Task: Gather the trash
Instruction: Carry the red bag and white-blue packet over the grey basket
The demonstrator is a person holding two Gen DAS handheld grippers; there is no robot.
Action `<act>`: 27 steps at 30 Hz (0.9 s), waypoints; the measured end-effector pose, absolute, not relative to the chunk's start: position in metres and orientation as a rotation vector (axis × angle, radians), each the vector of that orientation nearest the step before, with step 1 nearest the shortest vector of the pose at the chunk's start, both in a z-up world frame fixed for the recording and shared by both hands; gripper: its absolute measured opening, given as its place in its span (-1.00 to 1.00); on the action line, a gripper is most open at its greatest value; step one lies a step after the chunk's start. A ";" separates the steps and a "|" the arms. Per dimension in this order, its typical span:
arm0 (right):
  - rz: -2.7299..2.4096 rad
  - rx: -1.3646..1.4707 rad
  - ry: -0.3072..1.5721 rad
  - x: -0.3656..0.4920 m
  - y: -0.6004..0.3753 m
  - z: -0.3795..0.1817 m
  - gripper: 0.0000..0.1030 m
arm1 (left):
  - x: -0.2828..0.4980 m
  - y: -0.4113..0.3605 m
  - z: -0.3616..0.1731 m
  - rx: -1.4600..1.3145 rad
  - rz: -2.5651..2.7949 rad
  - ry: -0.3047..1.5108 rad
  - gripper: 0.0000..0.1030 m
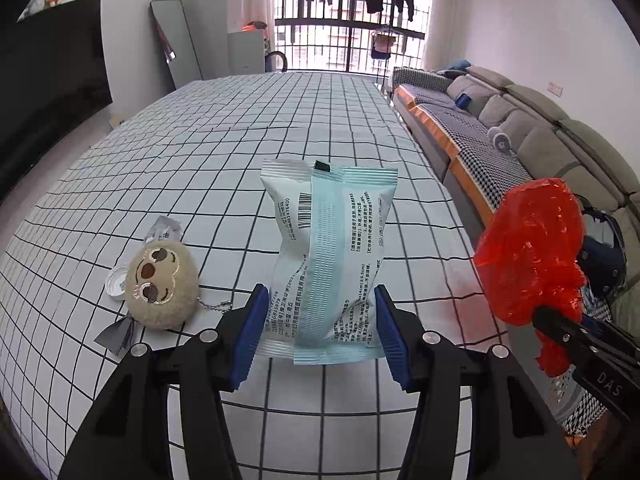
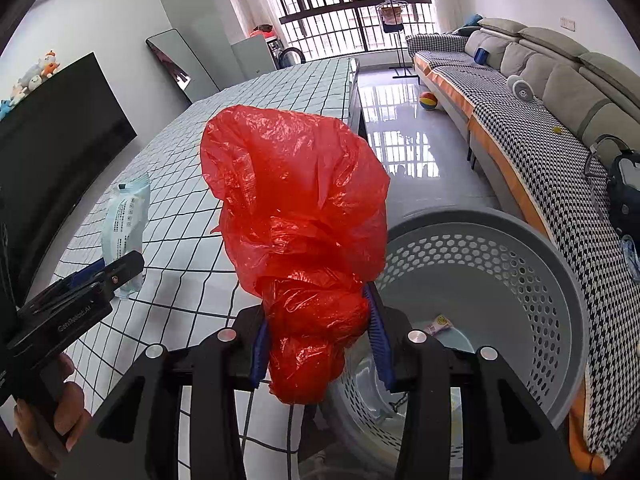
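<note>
Trash sits in both my tools at once. In my left wrist view, starting at nine o'clock, a white bottle cap [image 1: 115,282] lies on the checked tabletop [image 1: 224,128], touching the left edge of a plush sloth keychain [image 1: 162,285]. A crumpled silver wrapper [image 1: 165,229] lies just above the plush, and a grey foil scrap [image 1: 115,335] pokes out below it, toward seven o'clock. At the centre my left tool [image 1: 318,334] is clenched on a pale blue wipes packet [image 1: 328,256]: the blue pads press its lower sides and pinch it into a waist, the packet stands upright with its barcode facing me, and its bottom edge hangs clear of the cloth. At three o'clock a red plastic bag [image 1: 530,252] bulges above the tip of my right tool, beyond the tabletop's edge, with the grey sofa [image 1: 532,136] behind it.

In my right wrist view, at nine o'clock, my left tool shows side-on with the wipes packet [image 2: 126,232] in it, my hand [image 2: 60,408] below at seven o'clock. Dead centre my right tool [image 2: 320,344] grasps the red plastic bag [image 2: 296,208] by its twisted neck, the billowed part rising toward twelve. At four o'clock the grey perforated basket [image 2: 520,280] stands on the floor beside the tabletop, a small pink wrapper [image 2: 438,325] lying inside it.
</note>
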State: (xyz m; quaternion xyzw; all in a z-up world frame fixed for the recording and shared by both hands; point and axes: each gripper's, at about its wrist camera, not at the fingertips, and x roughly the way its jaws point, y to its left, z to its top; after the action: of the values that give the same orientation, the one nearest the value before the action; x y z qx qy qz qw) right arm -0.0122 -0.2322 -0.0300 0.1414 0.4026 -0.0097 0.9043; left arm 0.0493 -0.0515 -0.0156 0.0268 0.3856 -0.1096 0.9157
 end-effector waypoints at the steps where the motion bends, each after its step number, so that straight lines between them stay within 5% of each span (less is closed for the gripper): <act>1: -0.026 0.292 0.827 -0.016 -0.234 -0.028 -0.22 | 0.045 -0.056 -0.014 0.059 -0.237 0.787 0.02; 27: -0.262 0.369 0.827 -0.118 -0.356 -0.057 -0.22 | -0.013 -0.198 -0.037 0.193 -0.487 0.822 0.02</act>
State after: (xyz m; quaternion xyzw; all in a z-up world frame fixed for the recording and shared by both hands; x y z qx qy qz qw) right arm -0.1179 -0.3556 -0.0567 0.1779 0.3983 -0.1261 0.8910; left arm -0.0133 -0.1976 -0.0367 0.0929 0.3950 -0.2341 0.8835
